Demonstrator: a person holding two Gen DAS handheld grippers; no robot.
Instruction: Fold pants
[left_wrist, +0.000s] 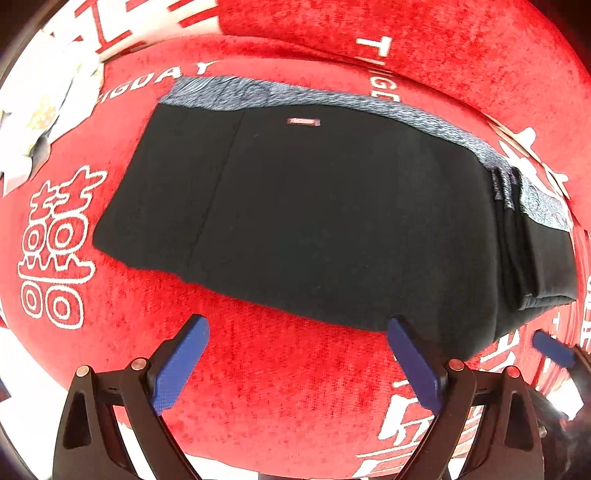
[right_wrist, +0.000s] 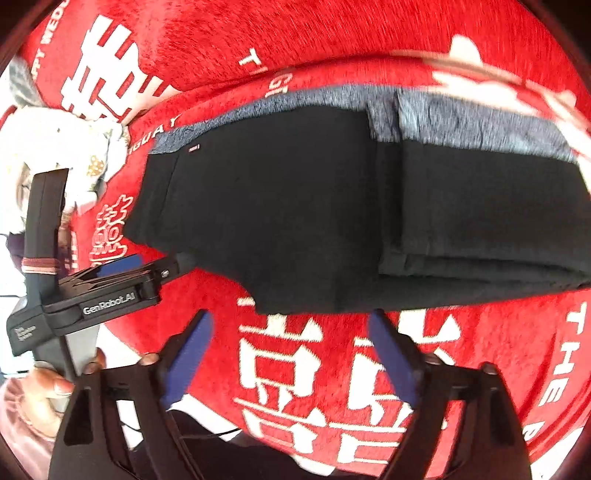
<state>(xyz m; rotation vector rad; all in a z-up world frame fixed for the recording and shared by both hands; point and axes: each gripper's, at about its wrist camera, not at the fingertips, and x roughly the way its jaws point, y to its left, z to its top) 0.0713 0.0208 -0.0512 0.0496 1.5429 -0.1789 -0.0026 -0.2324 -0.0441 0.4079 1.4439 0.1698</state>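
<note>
Black pants (left_wrist: 314, 206) with a grey waistband lie flat and folded on a red cloth, with layered folded edges at the right end (left_wrist: 517, 251). My left gripper (left_wrist: 295, 332) is open and empty, just in front of the pants' near edge. In the right wrist view the pants (right_wrist: 295, 206) lie ahead, the folded stack at the right (right_wrist: 480, 221). My right gripper (right_wrist: 290, 325) is open and empty, just short of the near edge. The left gripper's body (right_wrist: 110, 291) shows at the left, its tip near the pants' left corner.
The red cloth (left_wrist: 258, 387) carries white characters and lettering and covers the whole surface. A white patterned item (left_wrist: 40, 118) lies at the far left. A blue fingertip of the other gripper (left_wrist: 554, 350) shows at the right edge. A hand (right_wrist: 48, 387) holds the left gripper's handle.
</note>
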